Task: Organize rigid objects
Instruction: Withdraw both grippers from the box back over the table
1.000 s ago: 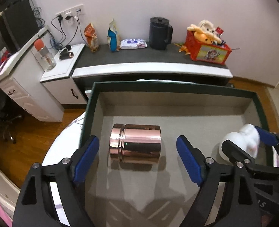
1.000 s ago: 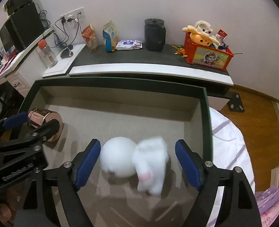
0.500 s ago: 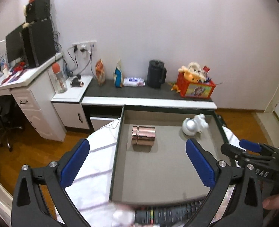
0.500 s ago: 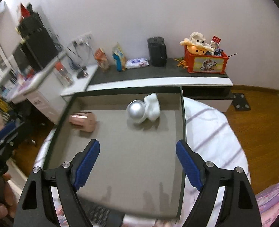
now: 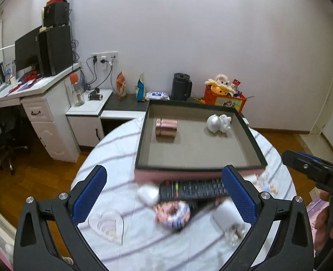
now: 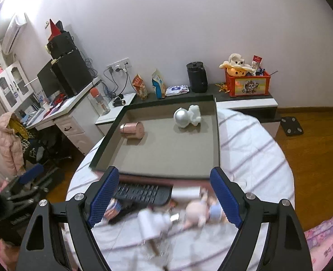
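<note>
- We judge the step as the gap between placements: the copper canister [image 5: 166, 127] and the white-and-silver figurine [image 5: 218, 123] lie apart in the tray [image 5: 254, 151], upper centre of the frame.
- Our left tongs [image 5: 165, 197] stand wide with nothing between the pads, their jaws just opened; the right tongs [image 6: 165, 199] also gape empty.
- Loose things wait on the striped bench [image 6: 252, 149] in the lower centre: a black remote [image 5: 192, 190], a small doll [image 6: 201, 212], a white plug [image 6: 154, 223].
- Next, we think, comes choosing one, centring the pads on it, and closing.
- Writing: only "DAS" on the right tool's body at the left view's right edge; other labels blur.
</note>
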Demonstrator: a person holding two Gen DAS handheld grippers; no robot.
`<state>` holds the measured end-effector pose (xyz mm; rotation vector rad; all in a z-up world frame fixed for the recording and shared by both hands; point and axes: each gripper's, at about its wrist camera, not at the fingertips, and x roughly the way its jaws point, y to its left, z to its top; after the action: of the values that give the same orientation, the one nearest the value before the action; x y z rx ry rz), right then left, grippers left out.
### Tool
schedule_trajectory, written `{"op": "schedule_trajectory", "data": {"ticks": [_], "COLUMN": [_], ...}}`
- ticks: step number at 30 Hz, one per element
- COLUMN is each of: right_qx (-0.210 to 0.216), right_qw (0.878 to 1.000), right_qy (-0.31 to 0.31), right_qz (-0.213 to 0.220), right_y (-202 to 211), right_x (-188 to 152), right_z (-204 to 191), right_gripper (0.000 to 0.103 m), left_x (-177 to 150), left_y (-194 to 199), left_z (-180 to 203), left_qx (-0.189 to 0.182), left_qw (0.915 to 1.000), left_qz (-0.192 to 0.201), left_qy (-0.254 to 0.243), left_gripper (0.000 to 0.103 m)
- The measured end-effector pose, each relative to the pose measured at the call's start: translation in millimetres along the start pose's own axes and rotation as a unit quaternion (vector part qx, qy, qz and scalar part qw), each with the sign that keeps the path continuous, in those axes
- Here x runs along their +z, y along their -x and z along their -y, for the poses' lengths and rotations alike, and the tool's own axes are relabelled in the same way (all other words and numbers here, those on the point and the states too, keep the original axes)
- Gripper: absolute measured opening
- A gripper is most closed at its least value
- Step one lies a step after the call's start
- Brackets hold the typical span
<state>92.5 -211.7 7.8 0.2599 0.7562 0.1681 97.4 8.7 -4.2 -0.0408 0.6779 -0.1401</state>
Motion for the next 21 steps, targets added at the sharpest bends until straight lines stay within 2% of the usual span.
{"op": "schedule_trajectory", "data": {"ticks": [4,12,21], "right_qx": [-0.014,-0.028,-0.041], "right_qw": [1.000,0.999,0.999], "right_qy": [0.003,-0.008,0.004], "right_qz": [0.006,-0.021,-0.028], "right_y": [15,25,36], "right_x": [-23,-68,-93], "right_z": [0,13,7], "right_gripper": [0.084,0.084,0.084], "left_x": [-22,-60,-80], "left_y": [12,22,35], "left_z": [-5,-14,-11], "left_qx": [-0.004,-0.005,-0.004], "left_qw": [0.9999,0.9990,0.9990], "left_qz": [-0.003,-0.027,-0.032], "left_qy": [0.016,0.035,0.030], "left_gripper": [0.103,0.103,0.103]}}
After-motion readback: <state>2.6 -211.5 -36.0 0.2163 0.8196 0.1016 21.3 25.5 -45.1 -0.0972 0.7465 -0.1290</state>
